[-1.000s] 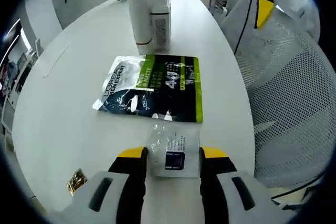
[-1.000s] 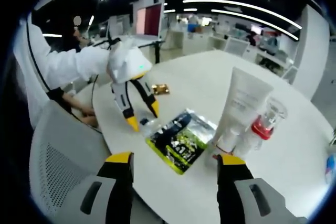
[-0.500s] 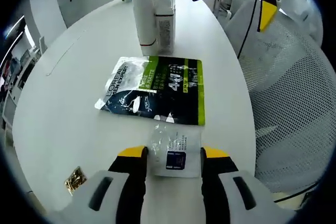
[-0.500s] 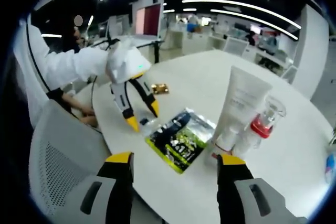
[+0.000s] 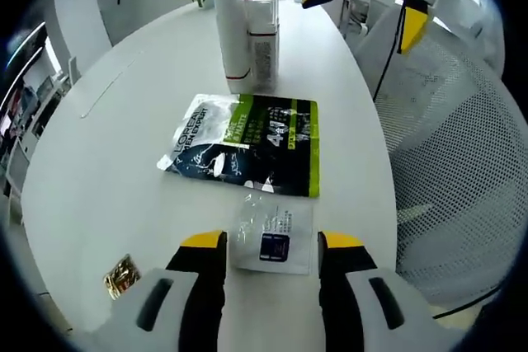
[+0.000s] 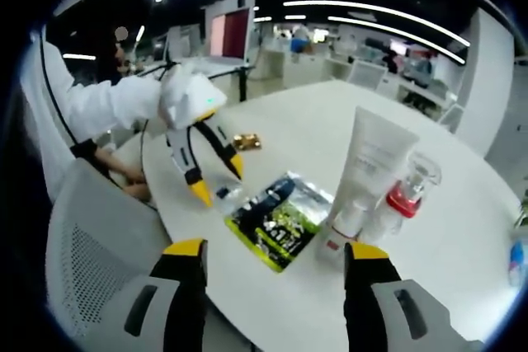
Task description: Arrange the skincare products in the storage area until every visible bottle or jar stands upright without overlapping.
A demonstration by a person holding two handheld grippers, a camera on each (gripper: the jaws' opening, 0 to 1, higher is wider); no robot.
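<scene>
Left gripper [image 5: 271, 241]: your jaws stand wide, straddling the small clear sachet [image 5: 271, 234] flat near the table's [image 5: 99, 162] near edge.
Sachet: likely light, floppy, slippery; pinch one edge.
Right gripper [image 6: 268, 249]: wide, holding nothing.
Room: chair-side edge close to pouch [image 5: 244, 143]; tube [image 6: 368, 166] upright beyond.

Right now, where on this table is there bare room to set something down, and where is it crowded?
Bare tabletop lies wide on the far side of the green-and-black sachet, up to the gold wrapper. More stretches beyond the white tube and the red-collared bottle. It is crowded along the chair-side edge: tube, bottle, sachet and small clear packet in a line, with the left claw straddling the packet.
</scene>
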